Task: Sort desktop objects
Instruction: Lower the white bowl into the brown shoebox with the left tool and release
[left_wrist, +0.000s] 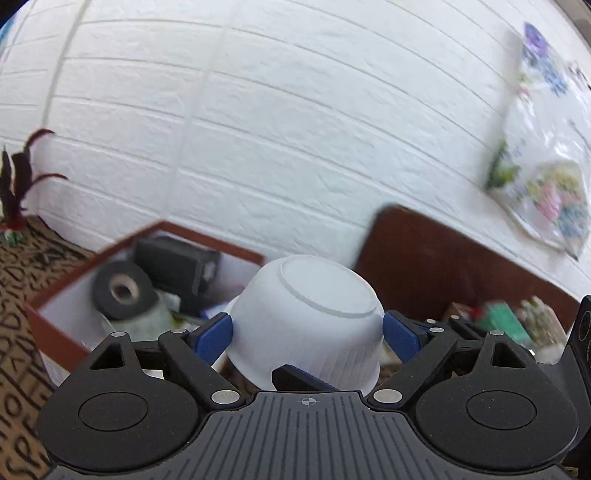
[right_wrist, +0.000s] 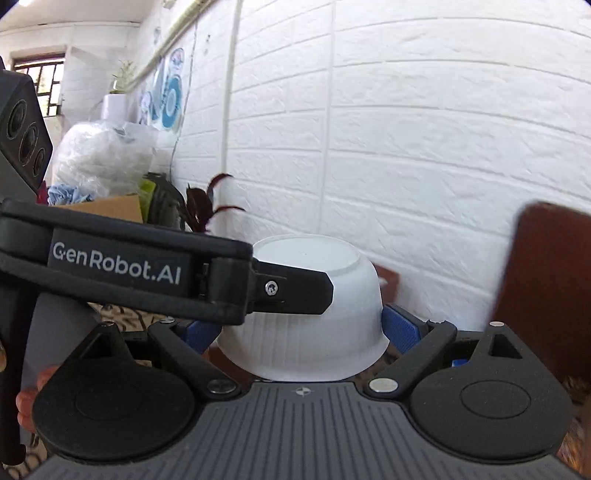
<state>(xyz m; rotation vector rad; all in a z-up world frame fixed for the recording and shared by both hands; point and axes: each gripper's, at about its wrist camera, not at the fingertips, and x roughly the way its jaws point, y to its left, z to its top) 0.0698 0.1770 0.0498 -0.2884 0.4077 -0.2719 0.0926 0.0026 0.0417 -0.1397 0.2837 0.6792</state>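
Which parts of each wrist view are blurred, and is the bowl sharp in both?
Left wrist: bowl sharp, the box and the floral bag smeared by motion blur, brick lines bent by fisheye. Right wrist: bowl and the left gripper crossing it sharp, the brown edge at right blurred.

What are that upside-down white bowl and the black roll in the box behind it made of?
White bowl: seemingly thin plastic, matte and slightly translucent, with fine moulded ribs near its rim and a moulded foot ring. Black roll: probably tape, dull black layers wound round a pale core that looks like cardboard; the blur leaves that open. It sits in the brown-rimmed box.
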